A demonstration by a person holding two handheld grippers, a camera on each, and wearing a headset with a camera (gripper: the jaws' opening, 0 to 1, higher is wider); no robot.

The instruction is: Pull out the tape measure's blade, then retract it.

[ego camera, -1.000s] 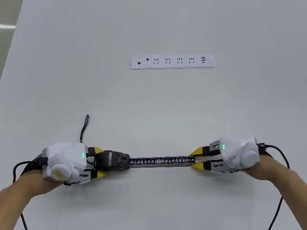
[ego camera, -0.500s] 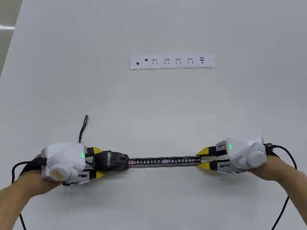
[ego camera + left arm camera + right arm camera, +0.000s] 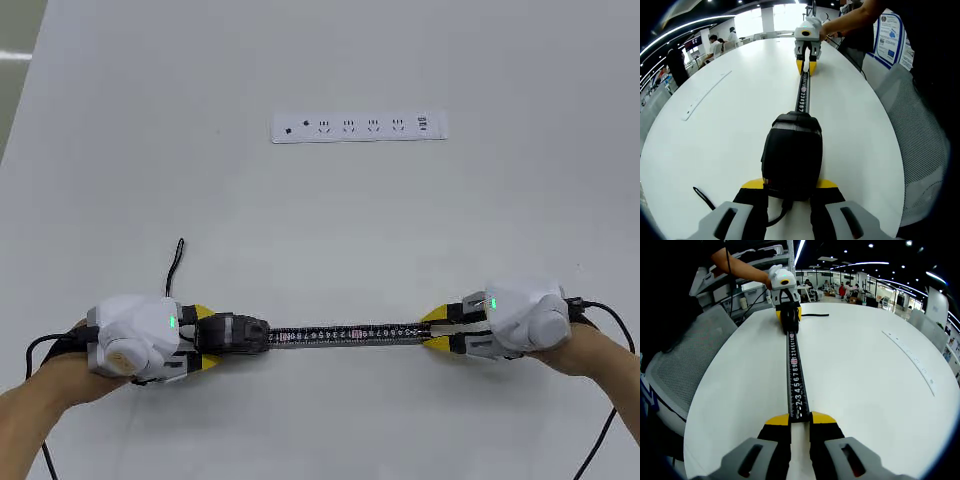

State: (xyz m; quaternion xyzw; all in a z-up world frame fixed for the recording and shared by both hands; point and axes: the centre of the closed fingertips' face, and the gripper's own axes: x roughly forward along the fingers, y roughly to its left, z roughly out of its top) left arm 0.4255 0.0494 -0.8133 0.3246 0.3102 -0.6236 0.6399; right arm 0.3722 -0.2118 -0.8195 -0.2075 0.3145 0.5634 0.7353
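Head view shows tape measure stretched between fingers.

Left gripper and right gripper: rounded white housings, each bearing a small green indicator light. The black jaws end in yellow wedge-shaped tips. A black cable trails from the rear of each housing. The person wears a dark garment.
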